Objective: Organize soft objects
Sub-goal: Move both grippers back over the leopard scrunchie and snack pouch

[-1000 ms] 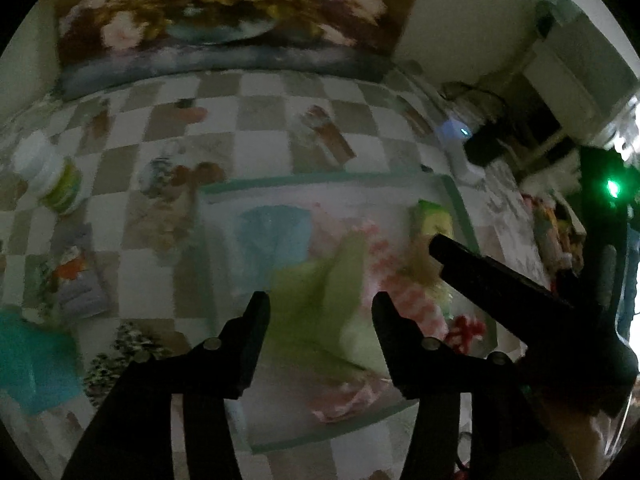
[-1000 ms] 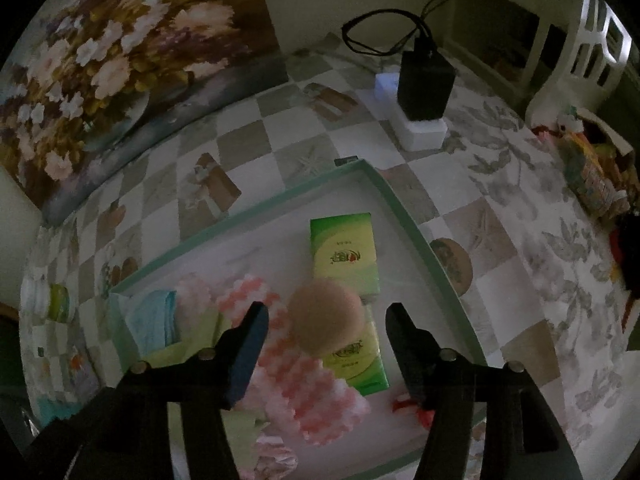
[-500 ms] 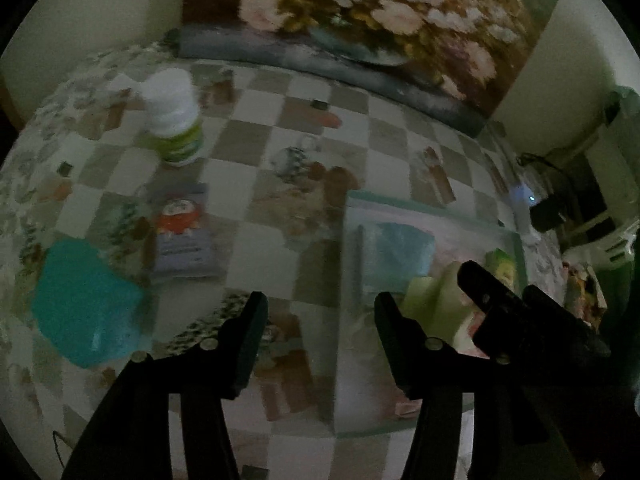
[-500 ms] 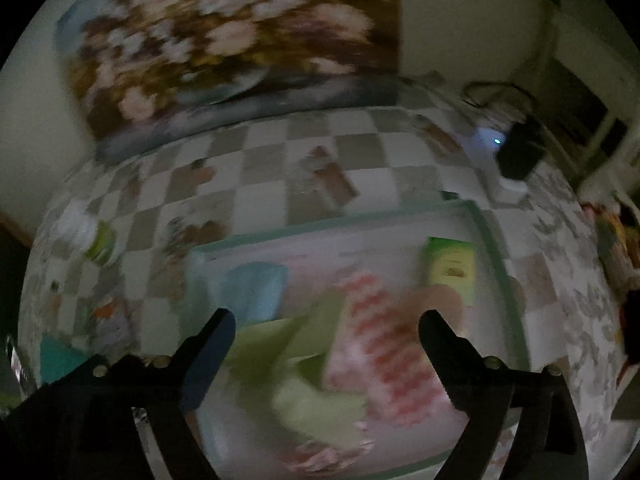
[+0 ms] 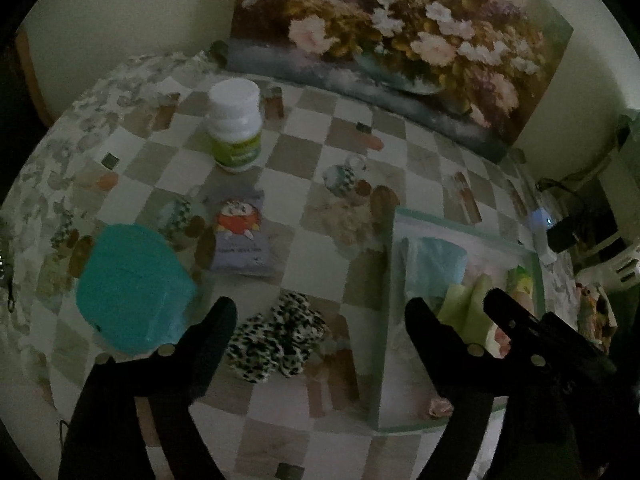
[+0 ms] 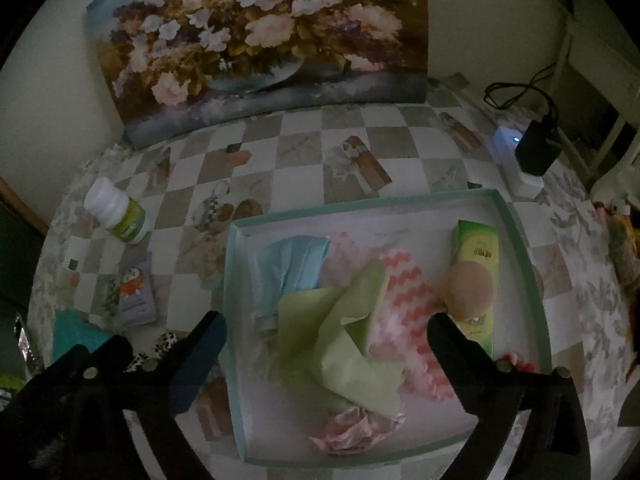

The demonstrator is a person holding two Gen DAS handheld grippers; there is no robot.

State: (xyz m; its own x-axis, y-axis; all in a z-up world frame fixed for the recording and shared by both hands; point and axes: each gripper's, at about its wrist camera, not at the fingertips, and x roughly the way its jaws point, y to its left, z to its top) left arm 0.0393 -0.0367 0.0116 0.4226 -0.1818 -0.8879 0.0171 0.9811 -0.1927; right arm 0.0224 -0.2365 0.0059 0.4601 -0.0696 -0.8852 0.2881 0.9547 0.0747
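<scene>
A shallow green-rimmed tray (image 6: 516,232) holds a light green cloth (image 6: 344,340), a blue cloth (image 6: 292,264), a pink zigzag cloth (image 6: 412,292), a crumpled pink cloth (image 6: 352,432), a tan puff (image 6: 470,290) and a green tissue pack (image 6: 478,248). My right gripper (image 6: 326,332) is open and empty above the tray. My left gripper (image 5: 320,316) is open and empty above a leopard-print scrunchie (image 5: 276,336) on the table, left of the tray (image 5: 390,280). A teal sponge (image 5: 132,288) and a small purple pack (image 5: 240,240) lie nearby.
A white pill bottle (image 5: 236,124) stands at the back left. A flower painting (image 6: 260,40) leans on the wall. A black charger on a white block (image 6: 528,156) sits at the back right. The right gripper's fingers (image 5: 516,320) show over the tray.
My left gripper has swung left from over the tray to over the scrunchie and opened wider. My right gripper has shifted left over the tray and opened wider.
</scene>
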